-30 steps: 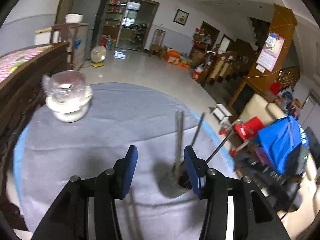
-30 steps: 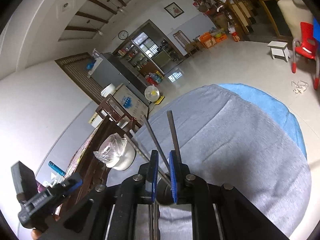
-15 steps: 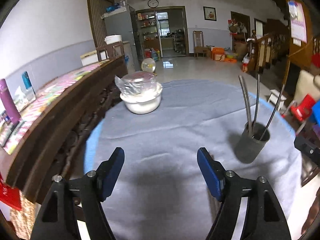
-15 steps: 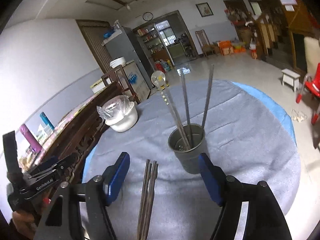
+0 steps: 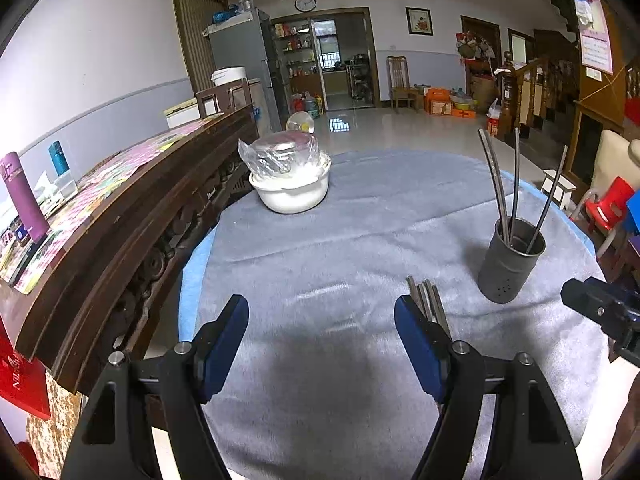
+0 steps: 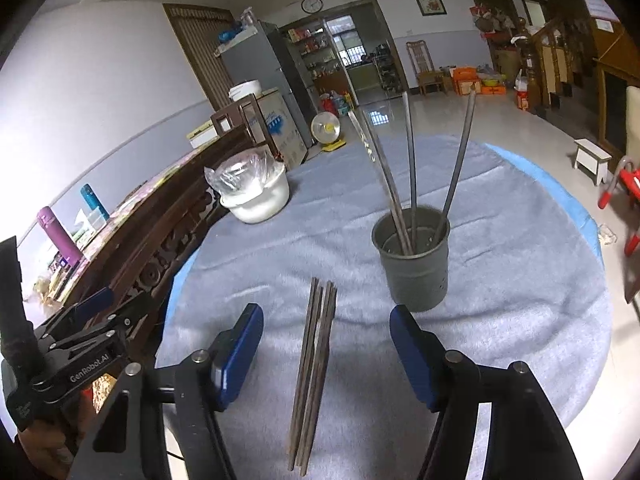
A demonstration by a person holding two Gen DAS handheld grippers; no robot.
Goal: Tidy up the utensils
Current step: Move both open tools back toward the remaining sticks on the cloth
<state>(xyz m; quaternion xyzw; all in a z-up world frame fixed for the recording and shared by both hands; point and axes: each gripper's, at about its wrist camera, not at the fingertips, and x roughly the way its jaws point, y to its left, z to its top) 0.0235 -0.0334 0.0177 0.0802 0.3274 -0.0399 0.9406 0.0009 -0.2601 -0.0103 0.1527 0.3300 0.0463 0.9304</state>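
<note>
Right tool: jaws apart, empty, just closed in slightly, nothing pressed between the pads. Positioned above the surface, pointing down at a slant. Loose chopsticks lying flat directly between and below the two fingers, lengthwise along the pointing line, bundled side by side and touching one another. Holder cup upright, just ahead and to the right of the right finger, already carrying three chopsticks leaning out of its mouth.

Left tool: jaws apart, empty, over bare cloth. Same loose bundle just beside the inner face of its right finger; holder cup ahead and well to the right. Covered white bowl far ahead, slightly left, clear of the work.

Step in hand, as judged: return to the loose bundle for another pick, with part of the sorting done.

Next move, as judged: lower right tool until pads straddle the bundle, close on one or a pair, lift, tip upright, carry right-forward to the cup mouth, release. Care needed to separate sticks lying in contact and to avoid knocking the cup.
</note>
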